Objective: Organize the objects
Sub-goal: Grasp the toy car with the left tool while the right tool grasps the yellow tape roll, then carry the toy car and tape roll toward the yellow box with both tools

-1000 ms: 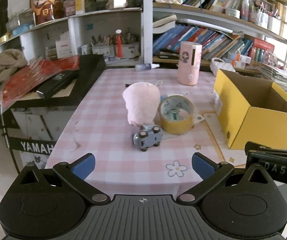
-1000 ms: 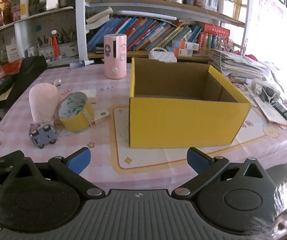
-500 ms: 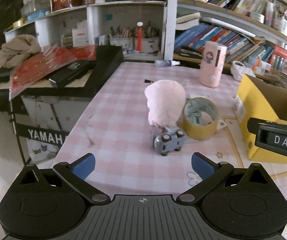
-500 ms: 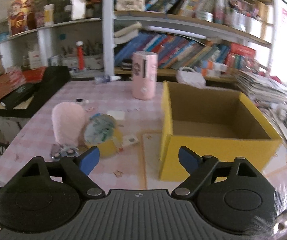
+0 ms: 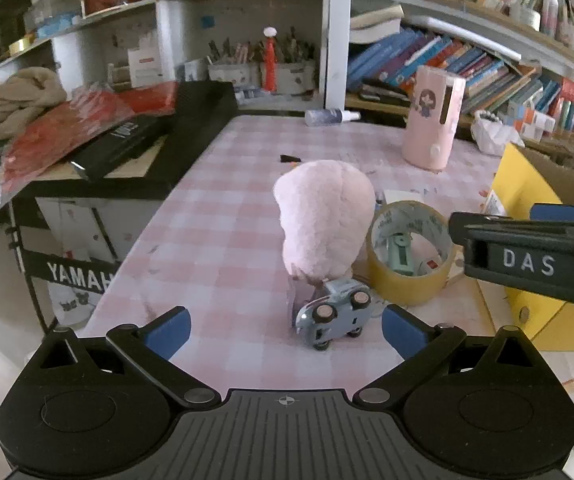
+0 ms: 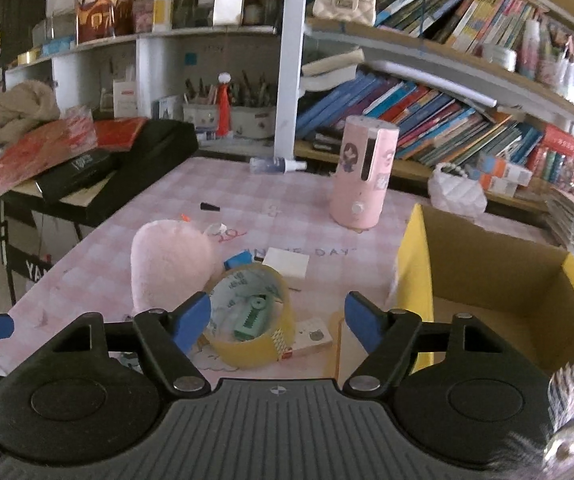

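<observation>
A pink plush toy [image 5: 325,216] stands on the pink checked table [image 5: 215,240]; it also shows in the right wrist view [image 6: 171,264]. A small grey-blue toy car [image 5: 333,314] lies on its side in front of the plush. A yellow tape roll [image 5: 411,256] with a green part inside sits to its right, and shows in the right wrist view [image 6: 253,320]. An open yellow cardboard box [image 6: 499,304] stands at the right. My left gripper [image 5: 283,326] is open, just short of the car. My right gripper [image 6: 277,316] is open, above the tape roll.
A pink cylinder [image 6: 363,172] stands at the back of the table, with a small bottle [image 6: 277,165] lying behind it. A black keyboard case [image 5: 159,136] lies at the left. Bookshelves [image 6: 427,100] fill the back. Small cards [image 6: 287,262] lie near the tape.
Both grippers have moved forward toward the table objects. The right gripper has swung left from the box to over the tape roll. The left gripper has closed in on the car.
</observation>
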`<state>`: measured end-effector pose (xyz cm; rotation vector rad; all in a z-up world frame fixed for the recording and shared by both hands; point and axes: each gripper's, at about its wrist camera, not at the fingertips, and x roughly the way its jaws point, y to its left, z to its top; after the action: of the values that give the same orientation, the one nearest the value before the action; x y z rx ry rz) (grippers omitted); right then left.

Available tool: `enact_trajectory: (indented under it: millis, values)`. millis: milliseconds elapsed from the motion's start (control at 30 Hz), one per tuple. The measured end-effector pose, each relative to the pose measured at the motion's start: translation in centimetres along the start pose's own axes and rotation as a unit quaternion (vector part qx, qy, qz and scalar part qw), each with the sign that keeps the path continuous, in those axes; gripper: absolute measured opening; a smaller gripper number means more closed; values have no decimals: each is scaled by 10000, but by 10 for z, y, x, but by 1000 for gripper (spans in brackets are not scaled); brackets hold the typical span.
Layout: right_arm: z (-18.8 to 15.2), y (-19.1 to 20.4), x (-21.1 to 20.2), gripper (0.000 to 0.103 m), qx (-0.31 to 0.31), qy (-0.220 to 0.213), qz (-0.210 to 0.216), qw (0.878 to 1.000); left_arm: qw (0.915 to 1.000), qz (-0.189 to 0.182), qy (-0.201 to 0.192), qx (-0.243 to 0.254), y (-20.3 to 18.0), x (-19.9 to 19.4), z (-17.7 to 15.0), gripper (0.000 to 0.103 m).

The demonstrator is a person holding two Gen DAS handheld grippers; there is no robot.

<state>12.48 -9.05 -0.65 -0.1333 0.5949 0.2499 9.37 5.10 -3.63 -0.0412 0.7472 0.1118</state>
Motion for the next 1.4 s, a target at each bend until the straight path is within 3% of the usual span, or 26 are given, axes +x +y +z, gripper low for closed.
enact_trajectory:
  millis: [167, 567, 667, 733, 800, 1000, 1400]
  values:
    - [8, -7, 26, 71, 104, 254, 205, 9994, 9998, -25, 185, 92, -6, 22, 6, 95]
    - [7, -11, 97, 44, -111, 1082, 325, 9935, 9979, -189, 555, 266, -24, 65, 11, 83]
    - [7, -14, 106, 29, -102, 1181, 421, 9921, 9970, -211, 669, 315, -26, 73, 11, 68]
    - [8, -16, 110, 15, -100, 1184, 419, 9920, 9968, -222, 710, 292, -26, 75, 13, 67]
    - [10, -19, 109, 11, -47, 1125, 474, 9925, 9966, -299, 743, 201, -23, 73, 15, 67]
    - [14, -26, 92, 10, 167, 825, 461, 9954, 9966, -624, 520, -106, -13, 51, 17, 67]
    - [2, -23, 27, 10, 313, 488, 470, 9972, 9974, -627, 89, -329, 13, -6, 5, 67]
